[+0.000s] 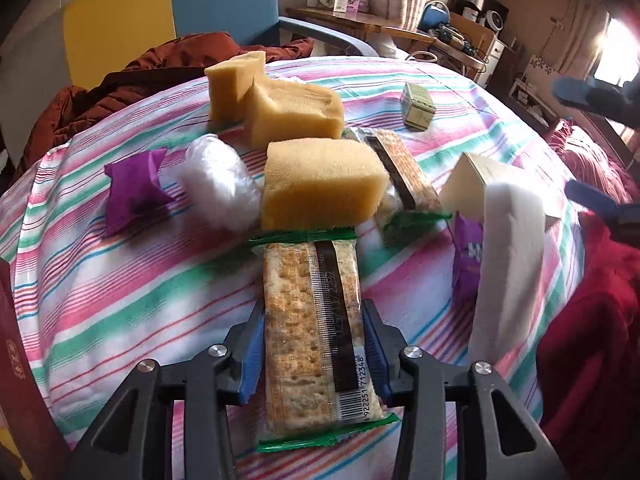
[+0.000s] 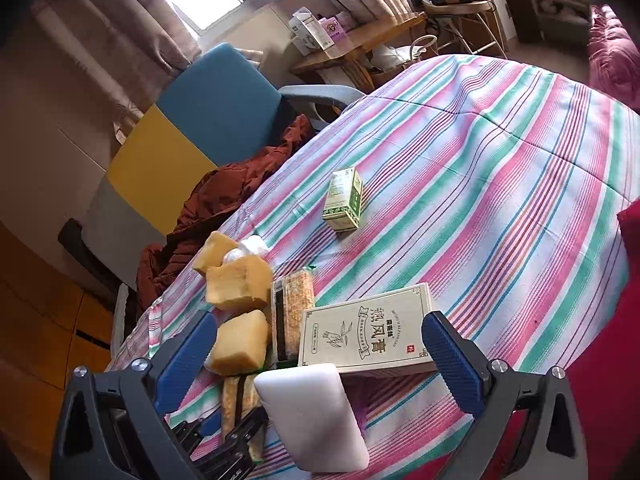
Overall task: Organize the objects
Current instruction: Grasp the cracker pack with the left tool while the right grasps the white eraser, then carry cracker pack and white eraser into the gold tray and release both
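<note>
A cracker packet (image 1: 296, 280) with green ends lies lengthwise on the striped cloth (image 1: 120, 300). My left gripper (image 1: 313, 320) is shut on it, a blue pad pressed to each long side. Past it sit three yellow sponges (image 1: 320, 184), a second cracker packet (image 1: 404, 172), a clear plastic bundle (image 1: 220, 184) and a purple sachet (image 1: 132, 192). My right gripper (image 2: 320, 320) stands open, wide, above a cream printed box (image 2: 368, 328) and a white foam block (image 2: 312, 412), touching neither. A small green box (image 2: 344, 200) stands alone farther out.
A rust-brown jacket (image 1: 160, 68) is heaped at the cloth's far left edge, before a blue and yellow chair (image 2: 216, 108). Red bedding (image 1: 592, 340) borders the right side. Another purple packet (image 1: 466, 256) lies beside the foam block. A wooden desk (image 2: 360, 40) stands beyond.
</note>
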The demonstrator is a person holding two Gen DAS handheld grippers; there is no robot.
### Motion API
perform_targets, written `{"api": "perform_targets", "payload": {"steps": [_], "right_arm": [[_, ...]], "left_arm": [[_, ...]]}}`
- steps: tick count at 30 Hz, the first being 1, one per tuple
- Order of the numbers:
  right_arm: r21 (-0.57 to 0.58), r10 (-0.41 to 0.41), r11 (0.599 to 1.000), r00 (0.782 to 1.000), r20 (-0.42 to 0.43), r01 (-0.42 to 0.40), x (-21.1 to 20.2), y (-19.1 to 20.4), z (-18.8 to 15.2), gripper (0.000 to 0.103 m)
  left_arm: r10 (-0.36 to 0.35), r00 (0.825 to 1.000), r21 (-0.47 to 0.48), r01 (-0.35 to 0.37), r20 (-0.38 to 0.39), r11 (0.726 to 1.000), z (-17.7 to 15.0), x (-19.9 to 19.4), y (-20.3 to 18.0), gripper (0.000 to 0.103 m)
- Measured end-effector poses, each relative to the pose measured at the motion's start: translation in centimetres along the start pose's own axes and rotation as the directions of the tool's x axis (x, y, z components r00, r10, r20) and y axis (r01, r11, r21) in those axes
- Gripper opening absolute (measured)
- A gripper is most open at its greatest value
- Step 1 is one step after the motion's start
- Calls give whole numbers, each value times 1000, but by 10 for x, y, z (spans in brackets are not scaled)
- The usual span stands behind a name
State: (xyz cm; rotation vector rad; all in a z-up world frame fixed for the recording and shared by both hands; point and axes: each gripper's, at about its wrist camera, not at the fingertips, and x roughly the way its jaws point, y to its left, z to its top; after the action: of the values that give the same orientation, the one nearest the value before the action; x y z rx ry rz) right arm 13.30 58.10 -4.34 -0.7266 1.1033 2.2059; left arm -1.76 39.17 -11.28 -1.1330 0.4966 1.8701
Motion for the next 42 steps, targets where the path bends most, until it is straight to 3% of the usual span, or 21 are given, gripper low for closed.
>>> {"api": "perform_targets", "payload": {"steps": [6, 12, 20, 22, 26, 32, 34, 35, 39, 42], "right_arm": [[-19, -29, 999, 999, -34, 28, 8, 2, -2, 103], [-35, -68, 997, 998, -10, 67, 4, 2, -2, 103], [-35, -90, 995, 995, -44, 88, 5, 4, -4, 103], [-44, -76, 996, 993, -89, 72, 9, 6, -7, 103], [-148, -121, 985, 975, -186, 93, 23, 24, -24, 103], [-312, -221, 938, 953, -205, 151, 37, 48, -45, 102], [-329, -246, 929, 945, -215, 167, 41, 49, -50, 80], [-336, -261, 925, 940, -219, 178, 42, 48, -52, 54], [-355, -289, 913, 932, -216, 201, 39, 50, -57, 56], [-328, -210, 935, 957, -202, 136, 23, 55, -57, 56]], "left_arm": [[-9, 999, 18, 9, 33, 1000, -36, -22, 5, 43], [-10, 998, 14, 9, 55, 1000, -65, -40, 11, 44], [-11, 996, 28, 8, 92, 1000, -70, -40, 10, 44], [-26, 995, 13, 24, 98, 1000, -71, -40, 13, 44], [-34, 994, 8, 33, 106, 999, -72, -40, 15, 44], [-46, 992, 3, 46, 117, 999, -75, -41, 16, 44], [-46, 992, 4, 46, 118, 999, -75, -41, 16, 44], [-47, 992, 4, 47, 119, 999, -75, -41, 16, 44], [-49, 991, 10, 49, 121, 999, -76, -42, 16, 44], [-59, 992, -2, 60, 115, 998, -77, -46, 19, 43]]}}
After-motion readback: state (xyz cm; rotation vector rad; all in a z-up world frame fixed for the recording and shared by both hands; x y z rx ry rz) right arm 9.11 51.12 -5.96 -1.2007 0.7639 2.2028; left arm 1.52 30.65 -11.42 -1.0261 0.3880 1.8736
